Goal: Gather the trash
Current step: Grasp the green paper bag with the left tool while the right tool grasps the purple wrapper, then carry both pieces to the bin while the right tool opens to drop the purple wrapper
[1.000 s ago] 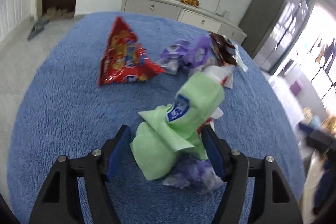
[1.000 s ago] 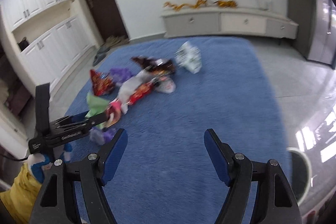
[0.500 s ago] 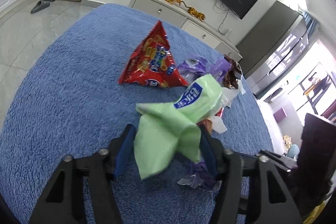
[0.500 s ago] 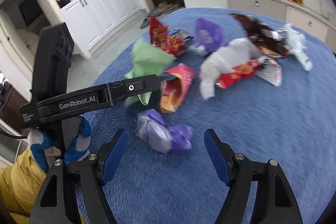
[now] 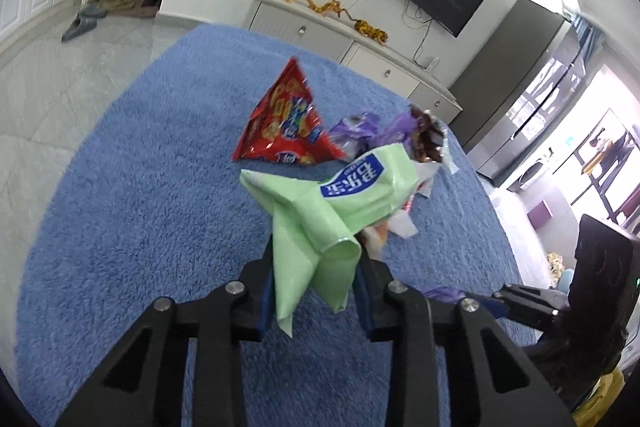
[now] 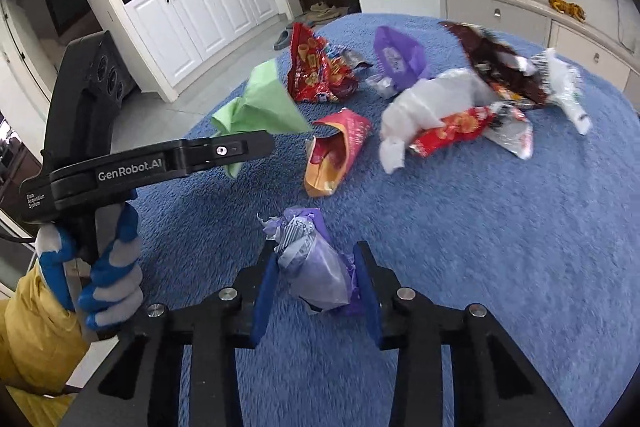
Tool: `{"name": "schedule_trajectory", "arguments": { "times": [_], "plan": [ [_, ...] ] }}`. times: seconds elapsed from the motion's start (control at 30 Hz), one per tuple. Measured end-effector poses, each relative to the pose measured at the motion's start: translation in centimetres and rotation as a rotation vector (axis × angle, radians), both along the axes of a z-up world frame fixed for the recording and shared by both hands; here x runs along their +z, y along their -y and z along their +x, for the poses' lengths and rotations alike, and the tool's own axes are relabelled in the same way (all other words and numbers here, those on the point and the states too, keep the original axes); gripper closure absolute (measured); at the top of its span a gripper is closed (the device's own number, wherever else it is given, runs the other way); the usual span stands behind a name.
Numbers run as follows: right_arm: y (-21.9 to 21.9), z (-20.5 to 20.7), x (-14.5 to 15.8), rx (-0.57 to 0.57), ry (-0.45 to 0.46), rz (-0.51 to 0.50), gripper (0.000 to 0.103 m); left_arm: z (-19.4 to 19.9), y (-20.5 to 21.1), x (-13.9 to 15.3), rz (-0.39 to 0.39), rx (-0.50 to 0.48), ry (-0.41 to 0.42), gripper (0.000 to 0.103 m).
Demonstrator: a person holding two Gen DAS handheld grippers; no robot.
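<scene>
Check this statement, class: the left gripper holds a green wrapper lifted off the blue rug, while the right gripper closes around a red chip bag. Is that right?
Not quite. The right gripper closes around a crumpled purple wrapper, not a red chip bag; the right wrist view shows it. The left gripper does hold the green wrapper lifted off the blue rug.

Left claw (image 5: 314, 291) clamped on wrapper — right claw (image 6: 316, 283) likewise.
</scene>
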State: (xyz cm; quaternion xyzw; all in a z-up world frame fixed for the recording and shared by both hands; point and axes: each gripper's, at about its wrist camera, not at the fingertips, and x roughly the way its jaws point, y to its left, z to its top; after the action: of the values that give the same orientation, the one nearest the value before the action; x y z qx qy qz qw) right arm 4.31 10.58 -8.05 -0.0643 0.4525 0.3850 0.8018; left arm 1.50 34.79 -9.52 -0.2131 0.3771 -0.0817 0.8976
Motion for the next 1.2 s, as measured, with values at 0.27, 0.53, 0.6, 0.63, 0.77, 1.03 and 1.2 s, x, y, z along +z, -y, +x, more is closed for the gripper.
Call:
{"name": "schedule_trajectory", "arguments": {
  "times": [0.27, 0.53, 0.6, 0.63, 0.77, 1.03, 1.2],
  "plan": [
    [8.7, -1.8, 4.6, -0.186, 0.093, 0.105, 0.068, -2.0, 3.8, 5.6, 0.092, -0.080, 0.098, 0.073],
    [23.6, -5.0, 8.8, -0.533, 0.211, 0.119, 0.068, -0.5, 15.4, 8.9, 0.147, -0.327, 0.141, 0.073],
    [27.6, -6.2, 8.8, -0.635, 0.217, 0.127, 0.068, 0.2, 19.1, 9.1, 0.157, -0.393, 0.139, 0.073],
    [30.4, -6.9, 8.5, -0.705, 0.215, 0.126, 0.068, 0.6, 21.7, 9.2, 0.163, -0.437, 0.137, 0.073],
    [37.8, -7.7, 6.9, -0.890, 0.178, 0.146, 0.068, 2.0, 30.4, 9.1, 0.202, -0.572, 0.122, 0.072],
    [46.3, -6.7, 0.8, -1.072, 0.026, 0.234, 0.066, 6.1, 46.2, 5.3, 0.323, -0.741, 0.033, 0.070],
    [50.1, -5.5, -2.0, -1.133, -0.057, 0.252, 0.064, 7.2, 52.1, 2.0, 0.384, -0.792, -0.025, 0.064]
  ]
}}
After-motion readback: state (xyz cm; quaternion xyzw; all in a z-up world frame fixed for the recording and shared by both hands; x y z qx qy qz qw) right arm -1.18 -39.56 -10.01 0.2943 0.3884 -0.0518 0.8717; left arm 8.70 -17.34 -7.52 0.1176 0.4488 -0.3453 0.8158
